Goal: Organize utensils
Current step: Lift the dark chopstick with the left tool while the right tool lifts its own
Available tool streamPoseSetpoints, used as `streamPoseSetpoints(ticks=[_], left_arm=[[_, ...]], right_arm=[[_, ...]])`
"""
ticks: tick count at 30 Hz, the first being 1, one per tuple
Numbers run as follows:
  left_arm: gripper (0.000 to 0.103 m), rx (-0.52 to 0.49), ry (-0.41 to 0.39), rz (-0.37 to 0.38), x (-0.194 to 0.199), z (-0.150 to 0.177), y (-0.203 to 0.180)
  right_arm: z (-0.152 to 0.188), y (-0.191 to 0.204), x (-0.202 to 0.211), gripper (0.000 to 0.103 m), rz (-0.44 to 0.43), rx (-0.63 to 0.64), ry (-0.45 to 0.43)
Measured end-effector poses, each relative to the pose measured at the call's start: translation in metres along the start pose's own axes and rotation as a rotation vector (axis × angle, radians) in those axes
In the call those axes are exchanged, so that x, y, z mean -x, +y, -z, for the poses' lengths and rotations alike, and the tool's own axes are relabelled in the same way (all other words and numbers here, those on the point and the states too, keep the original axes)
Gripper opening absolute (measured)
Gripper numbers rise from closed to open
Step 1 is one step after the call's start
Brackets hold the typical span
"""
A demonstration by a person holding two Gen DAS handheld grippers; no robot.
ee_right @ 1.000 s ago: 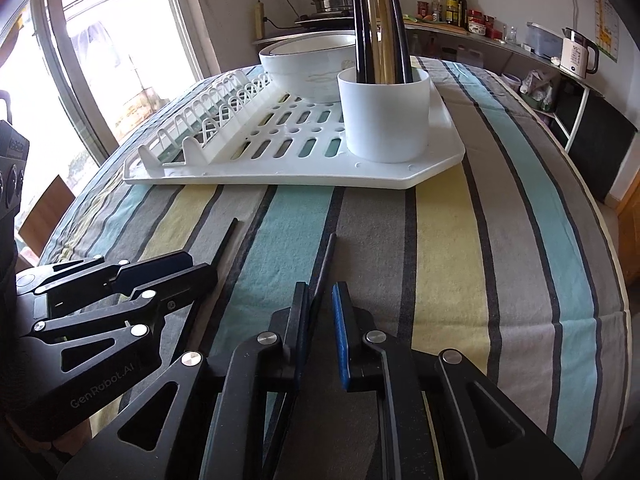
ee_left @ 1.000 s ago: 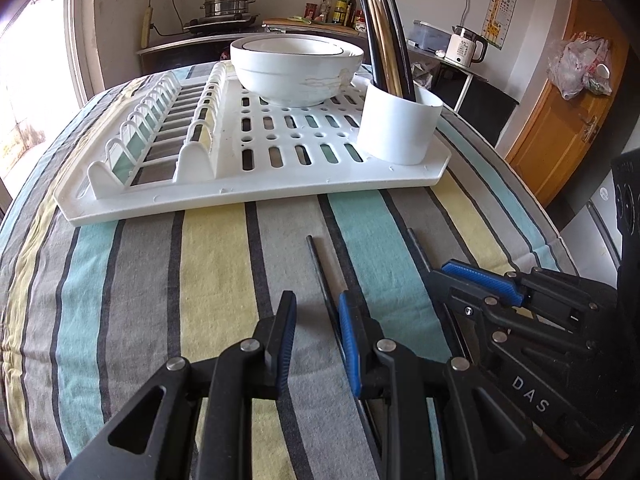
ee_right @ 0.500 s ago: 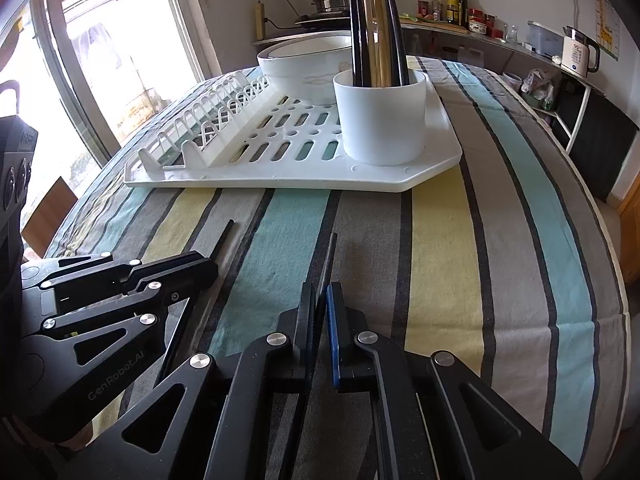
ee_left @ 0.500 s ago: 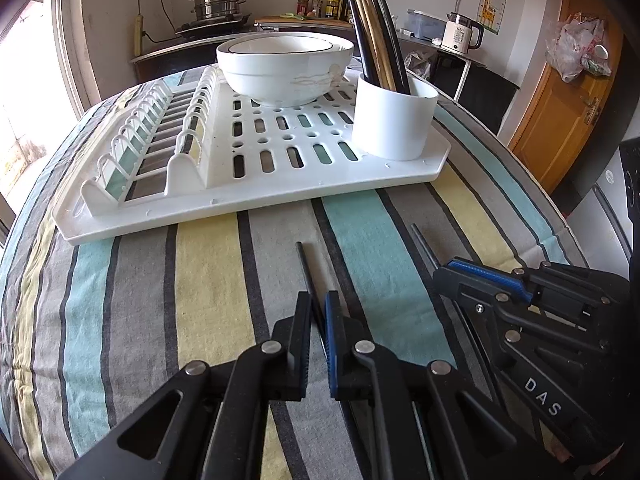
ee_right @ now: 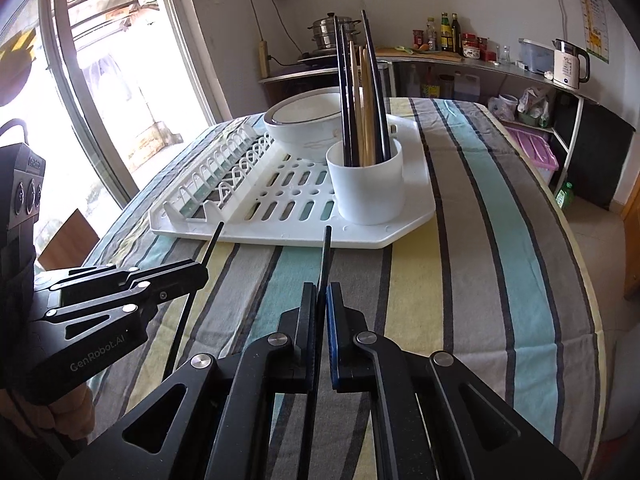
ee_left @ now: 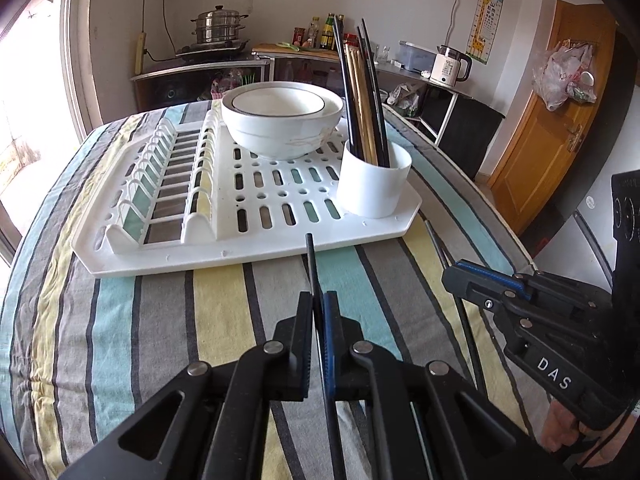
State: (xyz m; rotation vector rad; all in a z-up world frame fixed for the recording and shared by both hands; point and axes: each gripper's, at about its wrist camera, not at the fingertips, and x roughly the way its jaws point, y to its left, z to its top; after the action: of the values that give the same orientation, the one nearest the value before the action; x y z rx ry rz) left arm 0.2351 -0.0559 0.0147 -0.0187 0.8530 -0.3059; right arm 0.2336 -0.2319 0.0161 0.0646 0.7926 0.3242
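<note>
- Left wrist view: the left gripper (ee_left: 318,300) pinches one black chopstick (ee_left: 311,264) between its two pads. The stick pokes out past the tips and points at the white drying rack (ee_left: 248,248).
- The stick's tip sits in front of the rack's near edge in this view. The stick looks lifted off the striped tablecloth (ee_left: 120,320).
- The rack lies flat on the cloth. On it stands a white cup (ee_left: 374,186) at the right corner, full of black and tan chopsticks (ee_left: 362,92) standing up.
- A white bowl (ee_left: 282,120) sits on the rack behind the cup, a bit to the left.
- At the right side the right gripper (ee_left: 450,276) is closed on a second black stick (ee_left: 436,242), which also points toward the rack.
- A kettle (ee_left: 450,65) and a steel pot (ee_left: 219,28) stand on the counter far behind.
- Right wrist view: the right gripper (ee_right: 322,294) squeezes its own black stick (ee_right: 326,254) between the pads. The tip points at the rack's (ee_right: 288,236) near edge, just below the cup (ee_right: 366,188).
- On the left the left gripper (ee_right: 202,268) is closed on the other stick (ee_right: 213,244), which sticks up and forward toward the rack.
- The two grippers are side by side, apart, both above the cloth (ee_right: 440,260).
- The bowl (ee_right: 302,124) is behind the cup here too.
</note>
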Motion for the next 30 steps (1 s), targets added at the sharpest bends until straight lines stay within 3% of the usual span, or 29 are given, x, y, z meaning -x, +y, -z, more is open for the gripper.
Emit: streamPoseSetpoints(ticks=[15,30], left_arm=[[0.005,-0.012,-0.229,0.043,0.098,-0.018,-0.006],[0.005,-0.026,-0.263,0.054,0.115,-0.008,-0.011]], right_arm=[[-0.013,0.004,0.085,0.004,-0.014,0.01,-0.222],[-0.005,0.008,0.101,0.004,-0.013,0.034,-0.263]])
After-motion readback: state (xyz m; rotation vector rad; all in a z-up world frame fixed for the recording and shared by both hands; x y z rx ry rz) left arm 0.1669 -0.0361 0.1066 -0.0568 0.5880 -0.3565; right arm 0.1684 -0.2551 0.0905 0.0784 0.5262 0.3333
